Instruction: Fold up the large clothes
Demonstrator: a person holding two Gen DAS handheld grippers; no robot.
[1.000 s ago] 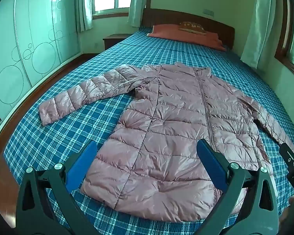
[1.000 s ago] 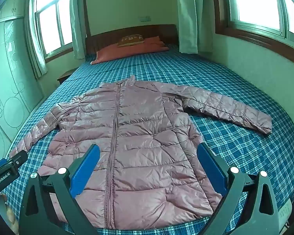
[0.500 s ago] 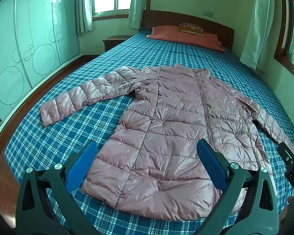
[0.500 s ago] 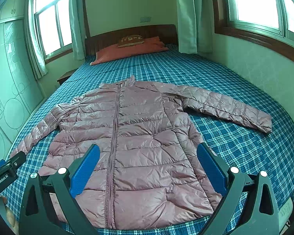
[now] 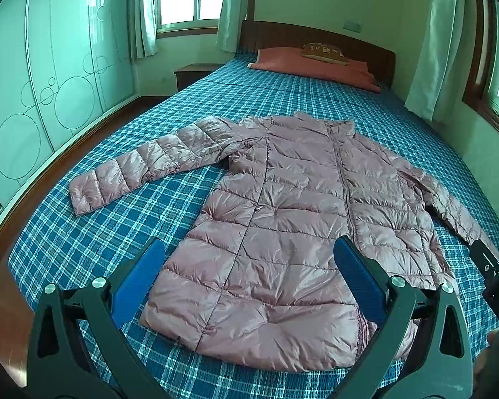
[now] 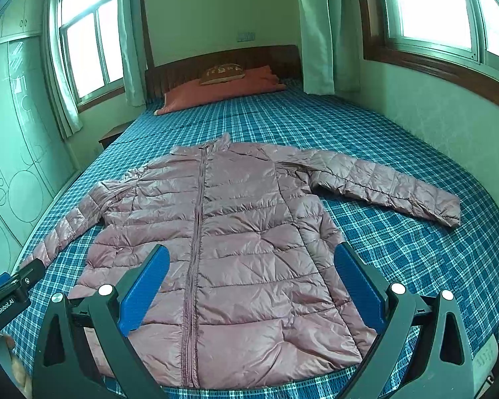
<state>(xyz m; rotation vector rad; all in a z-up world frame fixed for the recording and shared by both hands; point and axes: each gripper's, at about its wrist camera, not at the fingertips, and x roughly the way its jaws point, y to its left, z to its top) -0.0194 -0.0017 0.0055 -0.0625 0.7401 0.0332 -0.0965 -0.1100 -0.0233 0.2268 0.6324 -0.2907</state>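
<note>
**Both grippers drawn slightly back from the spread jacket**

Since a second ago both views have pulled back a little: the jacket's hem now sits higher in each view, with more plaid showing below it, while the jacket itself has not shifted.

The bed (image 5: 282, 99), covered in a blue plaid sheet, fills most of both views. On it the pink quilted jacket (image 5: 282, 232) lies flat, front up and zipped, collar toward the headboard and hem toward the cameras, both sleeves stretched out to the sides. At the head of the bed an orange pillow (image 5: 316, 66) lies with a small brown cushion (image 5: 324, 50) on top of it.

The left gripper (image 5: 249, 277) hovers above the hem, its blue-padded jaws wide apart and holding nothing. The right gripper (image 6: 251, 279) hangs likewise over the hem near the zipper, jaws wide apart and empty. Each gripper shows at the edge of the other's view.
</note>
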